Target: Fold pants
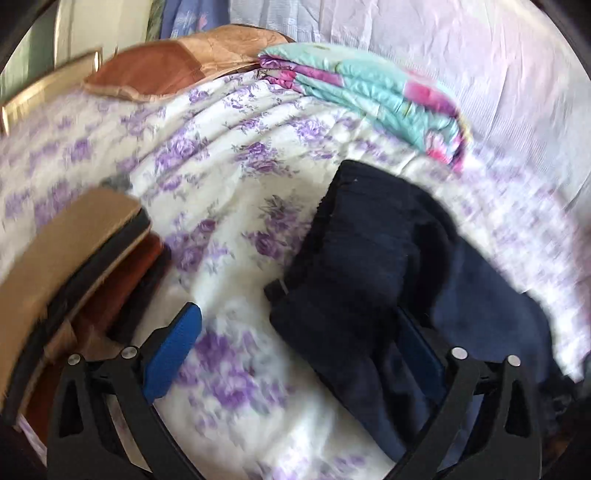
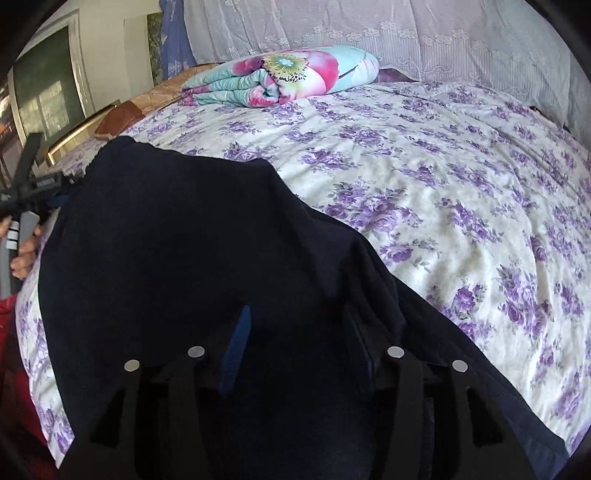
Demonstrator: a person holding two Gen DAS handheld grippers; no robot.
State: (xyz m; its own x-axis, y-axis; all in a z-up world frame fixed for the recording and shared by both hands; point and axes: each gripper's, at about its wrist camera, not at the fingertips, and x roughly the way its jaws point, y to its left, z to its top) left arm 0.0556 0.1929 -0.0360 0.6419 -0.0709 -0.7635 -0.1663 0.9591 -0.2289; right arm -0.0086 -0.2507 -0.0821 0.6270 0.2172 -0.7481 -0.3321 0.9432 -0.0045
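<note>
The dark navy pants (image 2: 192, 240) lie in a broad heap on the near left part of the bed. My right gripper (image 2: 299, 343) hovers low over them, its blue pads (image 2: 236, 343) apart, with dark cloth beneath and between them but not pinched. In the blurred left wrist view the pants (image 1: 369, 258) sit on the right, a fold draping over the right finger. My left gripper (image 1: 295, 350) stands wide open over the sheet, holding nothing. The right wrist view shows it at the far left edge (image 2: 29, 184), in a person's hand (image 2: 22, 254).
The bed carries a white sheet with purple flowers (image 2: 443, 184). A folded turquoise and pink quilt (image 2: 288, 77) lies at the head, beside a brown pillow (image 1: 166, 70). A tan padded edge (image 1: 66, 240) is close on the left. A lace curtain (image 2: 406, 33) hangs behind.
</note>
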